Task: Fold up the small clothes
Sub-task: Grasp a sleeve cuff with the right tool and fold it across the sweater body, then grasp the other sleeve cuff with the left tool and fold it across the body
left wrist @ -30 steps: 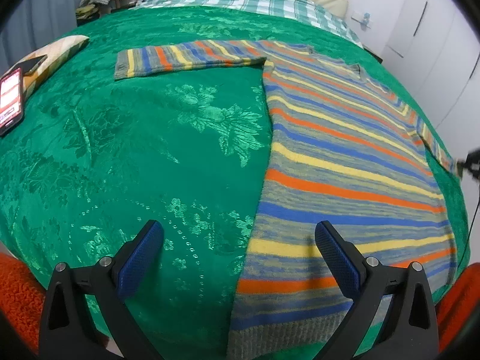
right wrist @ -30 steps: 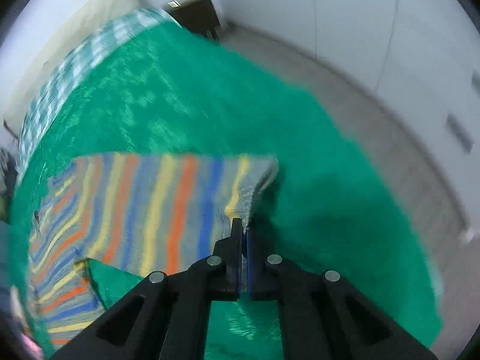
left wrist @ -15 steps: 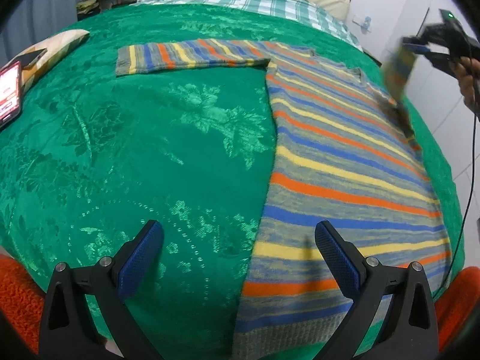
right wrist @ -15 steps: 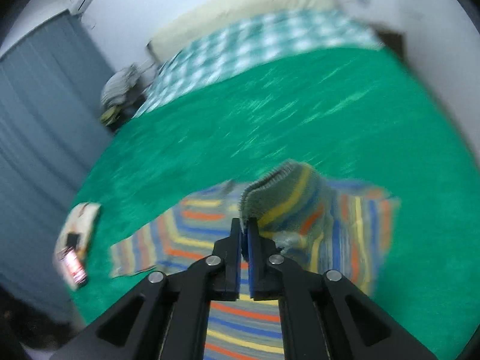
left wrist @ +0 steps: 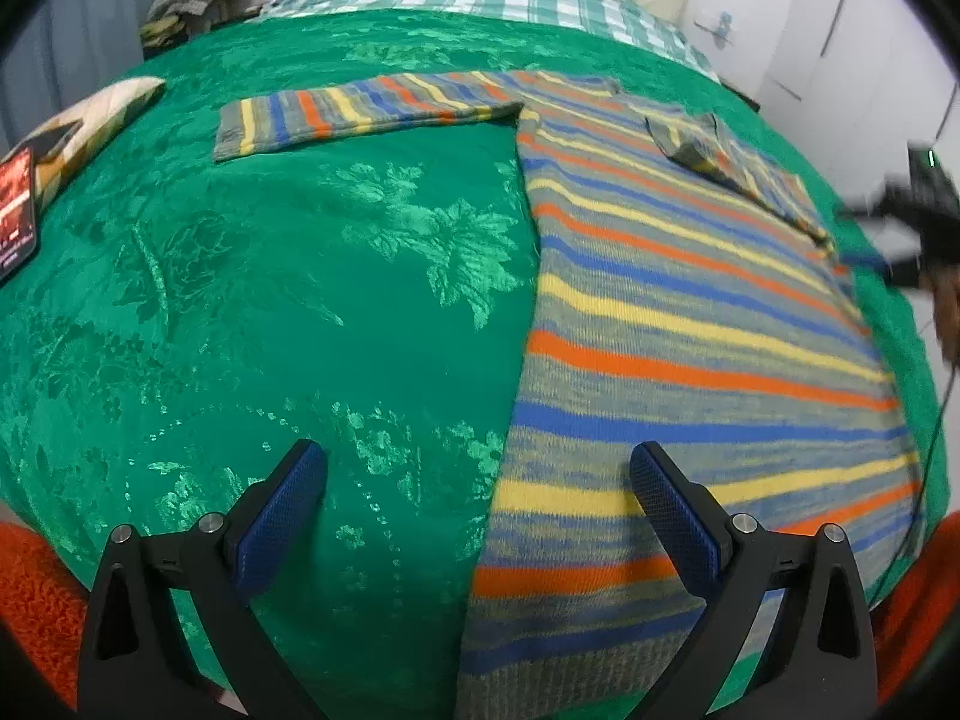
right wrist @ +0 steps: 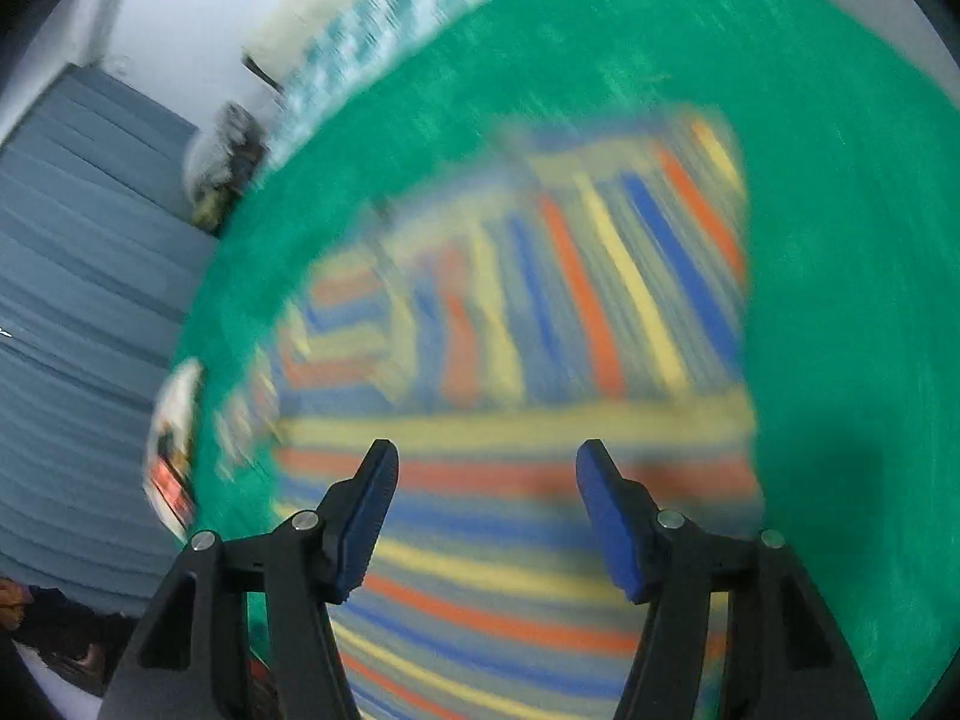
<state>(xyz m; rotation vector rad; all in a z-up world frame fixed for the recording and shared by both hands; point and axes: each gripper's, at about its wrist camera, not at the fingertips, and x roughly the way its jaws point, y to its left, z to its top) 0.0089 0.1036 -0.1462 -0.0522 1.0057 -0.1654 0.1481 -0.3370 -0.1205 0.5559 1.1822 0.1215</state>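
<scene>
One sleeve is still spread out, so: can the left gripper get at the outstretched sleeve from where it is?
Probably yes. The left gripper is open and empty, and only bare green bedspread lies between it and the outstretched sleeve. It looks a long stretch across the bed, though.

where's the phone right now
In the left wrist view the phone lies at the far left edge on the green bedspread, screen lit, beside a patterned cushion and well left of the striped sweater.

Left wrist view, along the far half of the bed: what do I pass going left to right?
Phone → patterned pillow → spread-out sleeve → sleeve folded onto the sweater → right hand-held gripper, blurred at the edge.
</scene>
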